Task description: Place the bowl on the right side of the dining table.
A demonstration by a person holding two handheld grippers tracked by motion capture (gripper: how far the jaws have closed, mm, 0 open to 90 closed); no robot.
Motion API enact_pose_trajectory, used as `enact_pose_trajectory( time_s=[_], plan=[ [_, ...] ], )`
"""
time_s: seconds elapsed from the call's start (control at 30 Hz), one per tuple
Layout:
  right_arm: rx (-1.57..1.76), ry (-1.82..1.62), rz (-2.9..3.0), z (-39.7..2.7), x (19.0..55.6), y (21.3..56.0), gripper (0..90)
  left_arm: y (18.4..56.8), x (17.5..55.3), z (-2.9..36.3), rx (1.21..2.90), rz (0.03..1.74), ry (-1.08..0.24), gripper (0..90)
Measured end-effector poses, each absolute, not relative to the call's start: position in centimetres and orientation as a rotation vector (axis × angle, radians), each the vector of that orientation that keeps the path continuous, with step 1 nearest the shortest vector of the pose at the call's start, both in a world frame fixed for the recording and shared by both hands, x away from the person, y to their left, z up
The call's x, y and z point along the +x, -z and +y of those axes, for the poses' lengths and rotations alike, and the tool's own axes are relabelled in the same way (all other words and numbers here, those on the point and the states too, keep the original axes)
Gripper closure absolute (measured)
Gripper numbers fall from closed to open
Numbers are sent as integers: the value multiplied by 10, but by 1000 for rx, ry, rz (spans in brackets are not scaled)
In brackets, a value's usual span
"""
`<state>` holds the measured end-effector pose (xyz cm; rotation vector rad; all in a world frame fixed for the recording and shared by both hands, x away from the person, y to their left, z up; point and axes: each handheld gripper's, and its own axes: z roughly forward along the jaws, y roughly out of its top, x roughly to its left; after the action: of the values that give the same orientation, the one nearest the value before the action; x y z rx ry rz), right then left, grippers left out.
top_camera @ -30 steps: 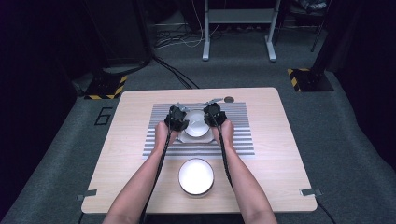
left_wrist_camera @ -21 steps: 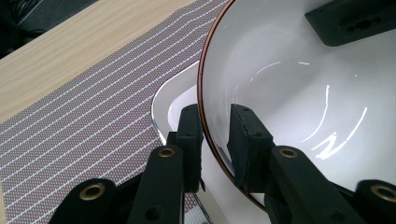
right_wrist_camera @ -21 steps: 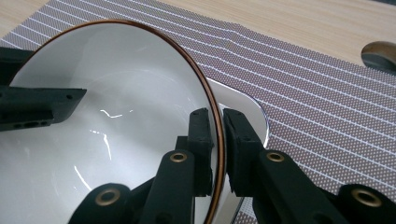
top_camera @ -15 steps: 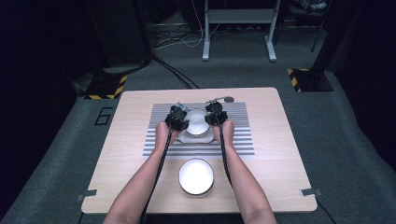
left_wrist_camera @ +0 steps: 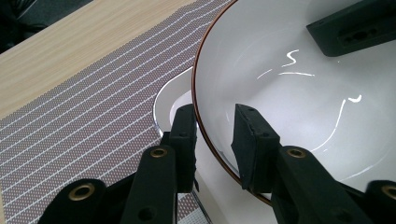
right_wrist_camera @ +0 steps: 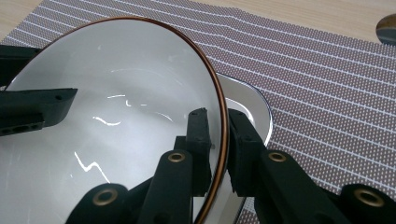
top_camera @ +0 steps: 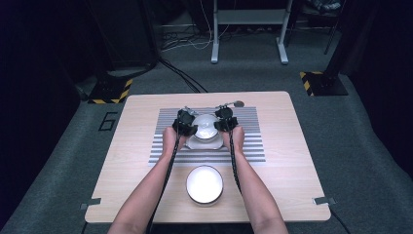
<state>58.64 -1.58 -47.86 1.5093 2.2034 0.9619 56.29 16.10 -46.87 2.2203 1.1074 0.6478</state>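
One readable mark: a large digit "6" (top_camera: 107, 121), drawn in dark outline on the grey floor (top_camera: 58, 161) just left of the desk (top_camera: 297, 161), seen in the high view. Its foot points toward the person's side.

Yellow-and-black hazard striping on two floor plates, one (top_camera: 109, 91) beyond the desk's far left corner, one (top_camera: 321, 83) beyond its far right corner; a warning pattern, no wording on either.

No lettering, brand or label can be made out in either gripper view.
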Motion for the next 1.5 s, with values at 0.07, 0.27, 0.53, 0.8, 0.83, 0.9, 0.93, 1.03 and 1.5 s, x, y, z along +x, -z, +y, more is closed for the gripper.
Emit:
enact_pose_trajectory(
  time_s=[0.07, 0.27, 0.53, 0.8, 0.83, 0.9, 0.93, 1.03, 1.5],
  plan=[
    [1531, -965, 2206, -18, 587, 480, 808, 468, 564, 160, 2215, 1111, -649, 698],
    [1565, -984, 2218, -22, 590, 484, 804, 466, 564, 158, 2205, 1117, -640, 687],
    [1547, -978, 2225, -23, 591, 484, 778, 463, 566, 165, 2182, 1147, -621, 583],
    [1552, -1002, 2195, -31, 591, 479, 487, 459, 565, 176, 2149, 1199, -583, 366],
    [1557, -1005, 2183, -33, 590, 477, 437, 458, 564, 177, 2150, 1197, -582, 346],
    [1543, -1010, 2165, -35, 588, 473, 329, 457, 563, 179, 2151, 1200, -574, 298],
    [1538, -1019, 2166, -36, 587, 471, 278, 456, 562, 180, 2150, 1201, -575, 277],
    [1513, -1015, 2170, -37, 583, 466, 182, 453, 561, 182, 2149, 1198, -553, 214],
    [1407, -1003, 2198, -40, 561, 455, 85, 442, 543, 187, 2150, 1137, -536, 141]
  ],
)
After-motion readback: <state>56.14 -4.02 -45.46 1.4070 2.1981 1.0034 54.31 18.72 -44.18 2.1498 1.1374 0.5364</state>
